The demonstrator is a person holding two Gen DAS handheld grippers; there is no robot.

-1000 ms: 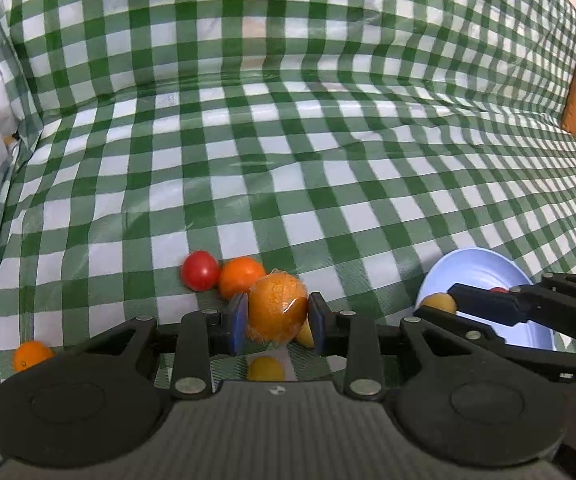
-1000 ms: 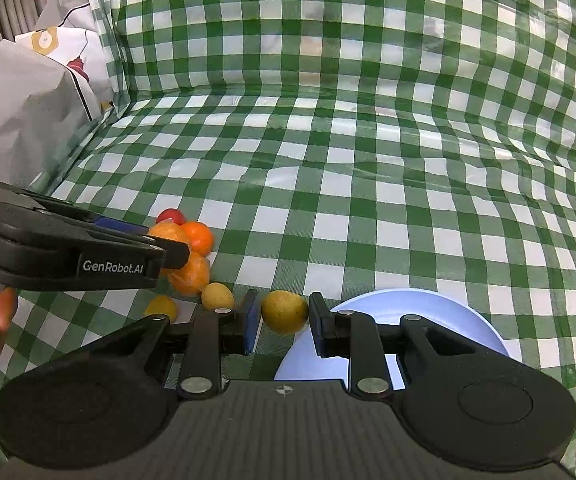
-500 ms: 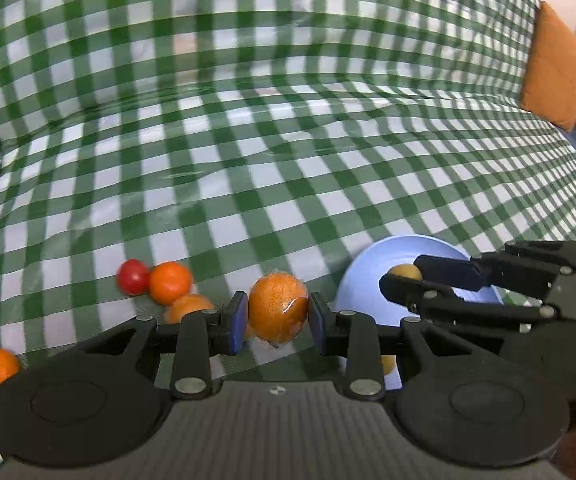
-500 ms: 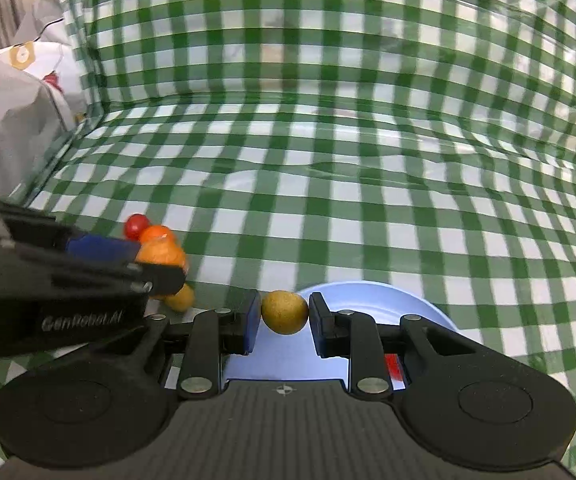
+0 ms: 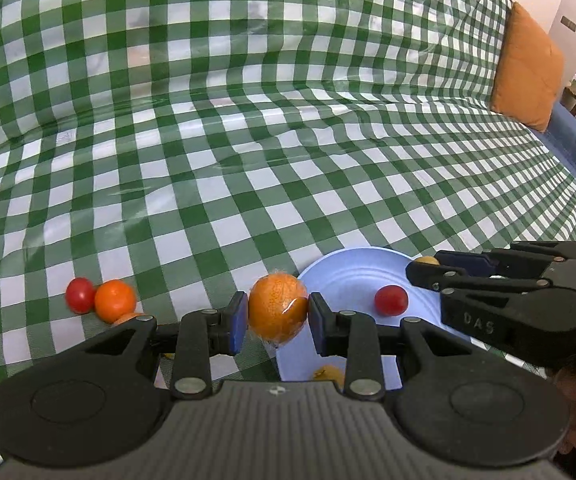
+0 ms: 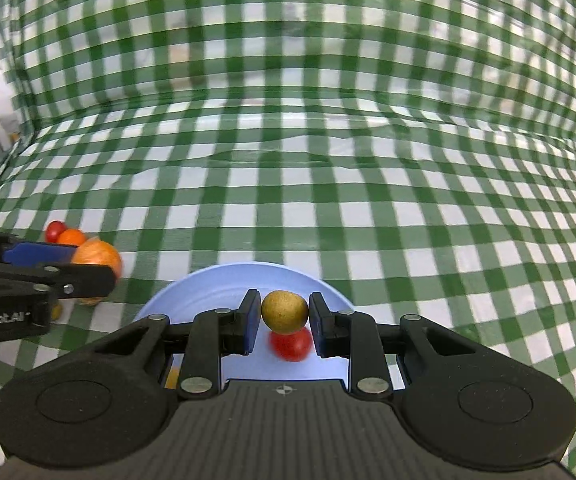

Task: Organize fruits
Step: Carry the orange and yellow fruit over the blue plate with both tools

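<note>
Both tongs loaded above the blue plate (image 5: pixel 352 276).
Left gripper (image 5: pixel 275 316) was clamped across a wrapped orange (image 5: pixel 277 308): slick film, soft rind, best held at its widest. Right gripper (image 6: pixel 283 316) pinched a small yellow-brown fruit (image 6: pixel 284 311), light and firm, over the plate.

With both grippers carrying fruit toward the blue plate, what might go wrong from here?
The right gripper holds its small yellow-brown fruit above the red tomato on the plate; dropped there, it may knock it or roll off. The left gripper, gripping the orange at the rim, is close to the right one; they might collide.
</note>
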